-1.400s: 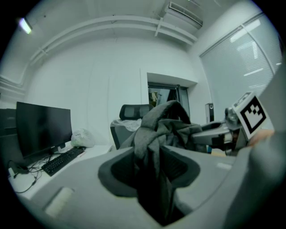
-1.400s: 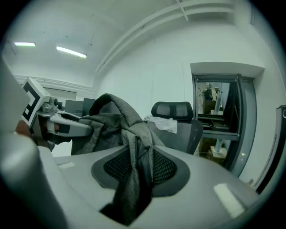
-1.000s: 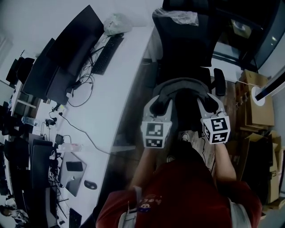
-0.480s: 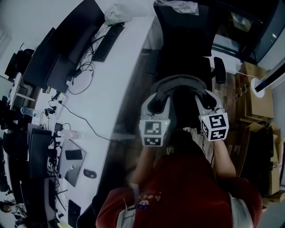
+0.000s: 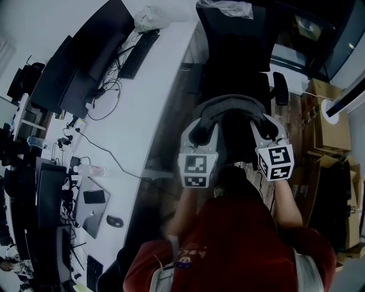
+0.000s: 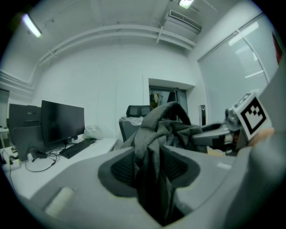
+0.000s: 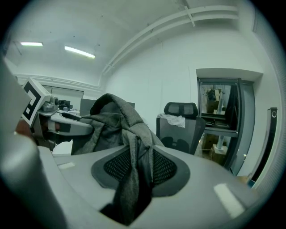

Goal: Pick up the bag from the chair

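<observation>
A dark grey fabric bag [image 5: 231, 108] hangs between my two grippers, lifted in front of the black office chair [image 5: 236, 54]. My left gripper [image 5: 201, 132] is shut on the bag's left side; grey cloth [image 6: 154, 147] is pinched between its jaws. My right gripper [image 5: 261, 130] is shut on the right side, with cloth [image 7: 132, 170] bunched between its jaws. The bag's dark middle [image 5: 236, 137] sags between the grippers. In each gripper view the other gripper [image 6: 243, 120] [image 7: 38, 109] shows behind the bag.
A long white desk [image 5: 128, 114] runs along the left with monitors [image 5: 94, 54], a keyboard [image 5: 136, 68], cables and a mouse [image 5: 114, 221]. Cardboard boxes [image 5: 325, 131] stand at the right. A plastic bag [image 5: 231, 8] lies on the chair's headrest.
The bag and both grippers have come slightly toward me and away from the chair over the last second; in the last half second almost nothing moves.
</observation>
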Tool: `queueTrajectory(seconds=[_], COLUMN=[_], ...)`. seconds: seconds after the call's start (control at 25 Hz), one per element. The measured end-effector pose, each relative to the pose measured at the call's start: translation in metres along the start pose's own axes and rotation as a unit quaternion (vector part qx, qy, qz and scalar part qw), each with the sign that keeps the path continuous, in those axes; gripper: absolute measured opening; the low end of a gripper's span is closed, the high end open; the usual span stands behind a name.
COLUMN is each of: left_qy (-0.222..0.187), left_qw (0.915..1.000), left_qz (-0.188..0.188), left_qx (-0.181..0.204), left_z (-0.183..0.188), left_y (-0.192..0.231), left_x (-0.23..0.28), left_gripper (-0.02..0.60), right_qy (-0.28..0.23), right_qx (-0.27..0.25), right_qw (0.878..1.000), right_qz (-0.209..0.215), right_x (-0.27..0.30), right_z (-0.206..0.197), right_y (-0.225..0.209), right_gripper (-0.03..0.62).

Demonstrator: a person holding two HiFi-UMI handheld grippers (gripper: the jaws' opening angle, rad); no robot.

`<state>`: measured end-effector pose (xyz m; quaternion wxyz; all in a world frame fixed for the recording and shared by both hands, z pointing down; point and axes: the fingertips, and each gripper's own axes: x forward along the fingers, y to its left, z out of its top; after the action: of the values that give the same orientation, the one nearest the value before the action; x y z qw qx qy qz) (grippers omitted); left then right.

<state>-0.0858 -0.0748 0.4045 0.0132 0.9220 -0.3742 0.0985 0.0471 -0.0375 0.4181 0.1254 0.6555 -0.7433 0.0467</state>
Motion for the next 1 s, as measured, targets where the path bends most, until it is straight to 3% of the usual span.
queueTrajectory(seconds=[1.0], left_qy=[0.004], left_qw=[1.0000], left_qz=[-0.001], left_qx=[0.002], left_z=[0.0034], left_y=[-0.0098], left_x=[0.0032], left_gripper=[0.156], right_qy=[-0.001], right_qx=[0.002], right_qw=[1.000], right_qz=[0.000], right_x=[-0.0048], right_z=[-0.0019], right_y=[-0.0089], right_gripper=[0.130])
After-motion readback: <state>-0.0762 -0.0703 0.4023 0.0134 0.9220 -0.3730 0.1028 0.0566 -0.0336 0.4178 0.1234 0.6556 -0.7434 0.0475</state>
